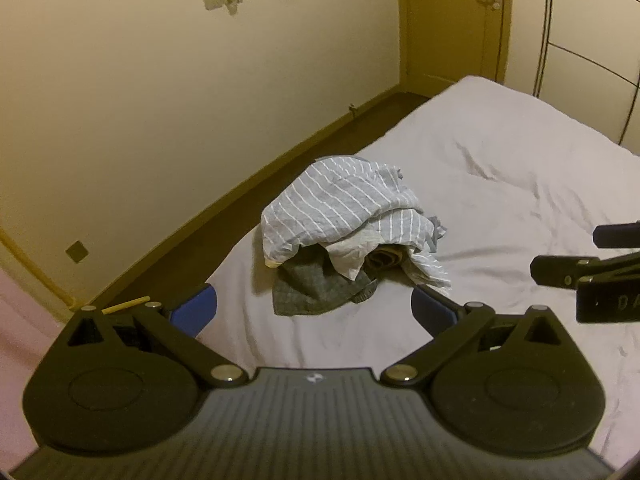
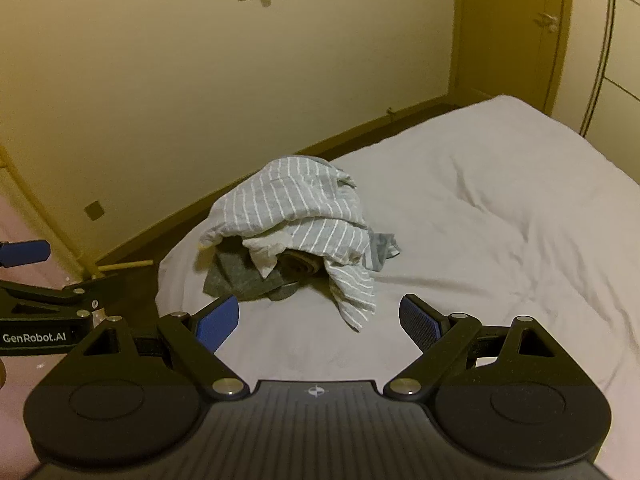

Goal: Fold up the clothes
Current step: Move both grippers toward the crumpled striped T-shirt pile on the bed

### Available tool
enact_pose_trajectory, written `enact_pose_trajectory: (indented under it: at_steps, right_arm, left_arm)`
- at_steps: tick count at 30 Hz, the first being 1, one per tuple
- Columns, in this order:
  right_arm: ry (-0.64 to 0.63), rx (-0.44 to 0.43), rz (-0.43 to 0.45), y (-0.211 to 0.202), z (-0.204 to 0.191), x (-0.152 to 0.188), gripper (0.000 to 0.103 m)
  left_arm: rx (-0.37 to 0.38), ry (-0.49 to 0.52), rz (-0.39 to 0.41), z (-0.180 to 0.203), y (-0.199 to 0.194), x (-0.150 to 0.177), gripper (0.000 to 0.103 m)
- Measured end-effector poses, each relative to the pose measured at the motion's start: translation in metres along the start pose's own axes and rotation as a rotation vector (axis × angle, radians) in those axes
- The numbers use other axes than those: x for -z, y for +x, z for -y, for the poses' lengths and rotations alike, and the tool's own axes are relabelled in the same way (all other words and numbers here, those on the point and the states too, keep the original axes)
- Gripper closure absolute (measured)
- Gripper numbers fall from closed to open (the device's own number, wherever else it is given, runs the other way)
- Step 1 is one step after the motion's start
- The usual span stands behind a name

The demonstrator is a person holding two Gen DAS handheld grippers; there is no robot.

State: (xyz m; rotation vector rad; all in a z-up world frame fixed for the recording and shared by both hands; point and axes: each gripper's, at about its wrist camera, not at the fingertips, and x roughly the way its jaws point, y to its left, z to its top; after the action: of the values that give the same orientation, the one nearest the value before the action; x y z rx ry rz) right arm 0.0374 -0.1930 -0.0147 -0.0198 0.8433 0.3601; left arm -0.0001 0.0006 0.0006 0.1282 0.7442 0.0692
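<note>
Right gripper (image 2: 319,322) jaws spread wide, empty, above white bed sheet (image 2: 480,208). Clothes pile (image 2: 294,232) just ahead: striped shirt (image 2: 280,200) atop grey garment (image 2: 236,280). Left gripper (image 2: 24,254) at left edge

Crinkled striped cloth shirt (image 2: 296,208) on matt wrinkled cotton-like sheet (image 2: 480,208); gripper bodies matt blk plastic.

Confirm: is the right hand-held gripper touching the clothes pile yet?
Apart. Right wrist view: bare bed sheet shows between the open right hand-held gripper and the clothes pile.
</note>
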Motion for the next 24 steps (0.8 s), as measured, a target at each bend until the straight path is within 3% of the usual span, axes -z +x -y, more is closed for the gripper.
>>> enact_pose_trajectory:
  at_steps: [4,7,9,14,24]
  right_arm:
    - [0.026,0.033,-0.044,0.018,-0.018,-0.018,0.014]
    - [0.045,0.058,-0.078,0.032,-0.031,-0.032,0.014]
    - [0.060,0.074,-0.091,0.044,-0.042,-0.042,0.014]
    - [0.148,0.106,-0.029,0.068,-0.069,-0.056,0.014]
    - [0.132,0.145,-0.069,0.090,-0.087,-0.071,0.014]
  left_arm:
    - [0.040,-0.004,-0.001,-0.015,-0.005,-0.009,0.001]
    - [0.088,0.015,-0.108,-0.044,0.032,-0.037,0.001]
    - [0.116,0.037,-0.099,-0.062,0.051,-0.044,0.001]
    - [0.156,0.111,-0.080,-0.099,0.089,-0.047,0.001]
    - [0.201,0.115,-0.086,-0.112,0.107,-0.058,0.001]
